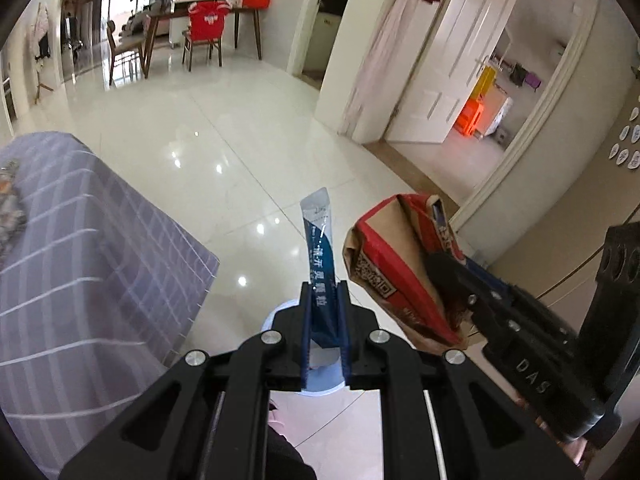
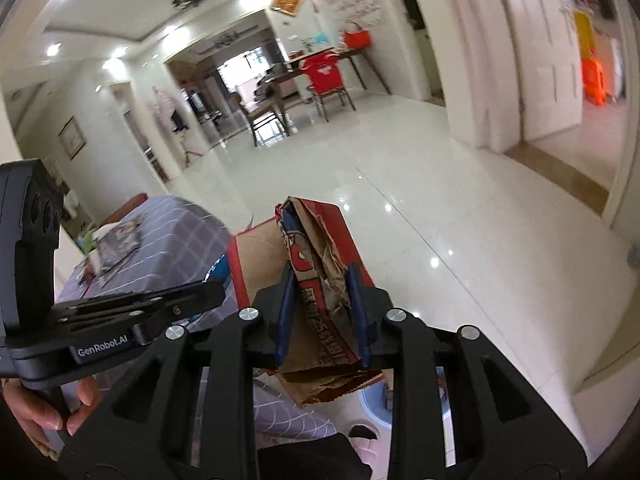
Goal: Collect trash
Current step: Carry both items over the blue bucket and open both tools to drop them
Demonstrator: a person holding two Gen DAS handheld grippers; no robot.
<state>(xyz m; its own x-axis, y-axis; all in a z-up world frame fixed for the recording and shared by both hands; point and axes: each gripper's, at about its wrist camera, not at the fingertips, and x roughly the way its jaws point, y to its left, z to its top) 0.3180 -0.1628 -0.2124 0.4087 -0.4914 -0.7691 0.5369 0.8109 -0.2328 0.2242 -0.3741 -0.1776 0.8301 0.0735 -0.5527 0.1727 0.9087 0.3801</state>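
In the left wrist view my left gripper (image 1: 325, 286) is shut on a blue-and-silver sachet (image 1: 318, 232), which stands up between the pads. To its right my right gripper (image 1: 440, 264) holds a crumpled red-and-brown paper bag (image 1: 384, 248). In the right wrist view the right gripper (image 2: 322, 276) has that paper bag (image 2: 316, 232) pinched between its blue pads, and the bag's lower end hangs below the fingers. The left gripper (image 2: 218, 290) reaches in from the left. A pale blue bin (image 1: 276, 320) shows under both grippers, its rim (image 2: 376, 404) partly hidden.
A table under a purple-grey checked cloth (image 1: 80, 240) stands to the left, with a magazine (image 2: 120, 240) and small items on it. Glossy white floor tiles (image 1: 240, 140) stretch ahead to a dining table with chairs (image 1: 204, 36). A doorway (image 1: 480, 120) opens at right. A person's hand (image 2: 40, 412) and slipper (image 2: 364, 440) are below.
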